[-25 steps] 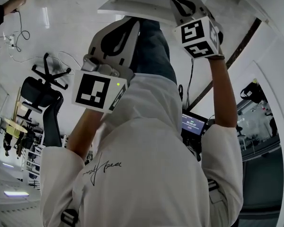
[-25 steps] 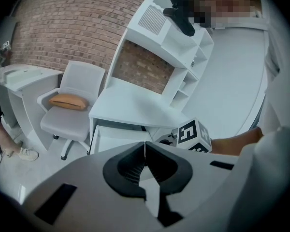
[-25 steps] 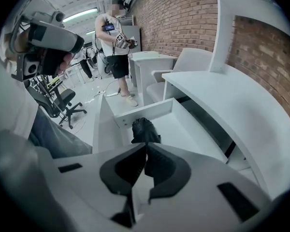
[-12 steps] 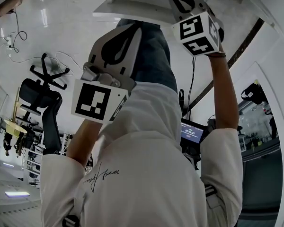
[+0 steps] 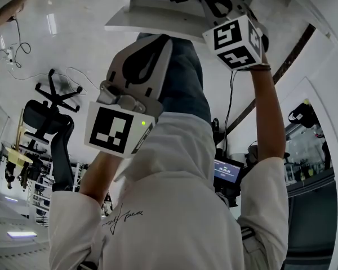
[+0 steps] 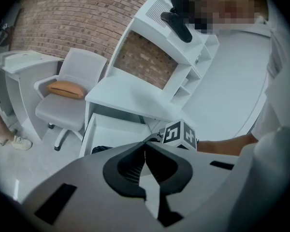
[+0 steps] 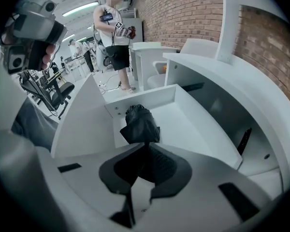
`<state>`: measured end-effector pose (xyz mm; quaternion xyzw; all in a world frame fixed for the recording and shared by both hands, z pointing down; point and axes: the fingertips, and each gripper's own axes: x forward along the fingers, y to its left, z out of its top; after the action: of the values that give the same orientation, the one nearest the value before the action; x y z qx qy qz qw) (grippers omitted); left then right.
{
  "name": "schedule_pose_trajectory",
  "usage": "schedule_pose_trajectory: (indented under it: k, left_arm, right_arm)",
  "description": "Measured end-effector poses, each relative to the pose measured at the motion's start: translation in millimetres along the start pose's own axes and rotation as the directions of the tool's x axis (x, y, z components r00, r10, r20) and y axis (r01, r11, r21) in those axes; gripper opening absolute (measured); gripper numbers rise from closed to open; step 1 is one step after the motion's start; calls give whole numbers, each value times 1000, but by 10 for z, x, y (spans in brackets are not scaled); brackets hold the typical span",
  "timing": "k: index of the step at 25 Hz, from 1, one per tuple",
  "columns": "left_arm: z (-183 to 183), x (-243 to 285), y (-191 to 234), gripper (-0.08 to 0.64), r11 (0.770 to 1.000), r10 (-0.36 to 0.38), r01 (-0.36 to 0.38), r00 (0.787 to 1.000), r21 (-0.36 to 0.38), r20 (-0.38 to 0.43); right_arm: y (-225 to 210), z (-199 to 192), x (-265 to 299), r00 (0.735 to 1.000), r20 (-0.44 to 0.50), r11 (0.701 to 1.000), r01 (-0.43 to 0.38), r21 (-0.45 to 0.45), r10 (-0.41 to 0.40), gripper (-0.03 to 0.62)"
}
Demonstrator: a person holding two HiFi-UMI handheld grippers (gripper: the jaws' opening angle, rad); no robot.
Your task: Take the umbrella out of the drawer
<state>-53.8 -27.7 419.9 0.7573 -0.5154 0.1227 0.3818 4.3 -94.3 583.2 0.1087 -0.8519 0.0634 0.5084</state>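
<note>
I see the drawer (image 7: 183,124) open with the umbrella (image 7: 139,124) inside at mid-frame, ungrasped; my right hand-held gripper (image 7: 146,146) and left hand-held gripper (image 6: 145,146) are both closed and empty.

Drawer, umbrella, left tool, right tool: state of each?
drawer: open, pulled out.
umbrella: folded, lying inside the drawer.
left tool: shut, nothing between its jaws.
right tool: shut, tips at the umbrella's near edge; contact cannot be told.
</note>
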Motion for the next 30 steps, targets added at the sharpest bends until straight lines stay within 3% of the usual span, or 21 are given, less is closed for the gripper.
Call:
schedule_pose_trajectory:
  k: [12,15,23,30]
  left_arm:
    - [-98,230,207,17,998,41,-40,999,43,-27]
    - [-37,335,268,17,996,57,-55,998,76,-23]
    - [-36,675,384,17,992,80,-79,997,95,-2]
    - [-87,867,383,17,995,70,-66,996,81,-55]
  right_arm:
    - [13,-42,273,998,-16,996,-62,-60,61,33]
    - [-16,-34,315,998,-23,995,-63,-77,62,99]
    - [10,-103,457,995,-35,988,-100,-120,97,157]
    - [-44,-160,589,993,-86,977,-100,-186,85,199]
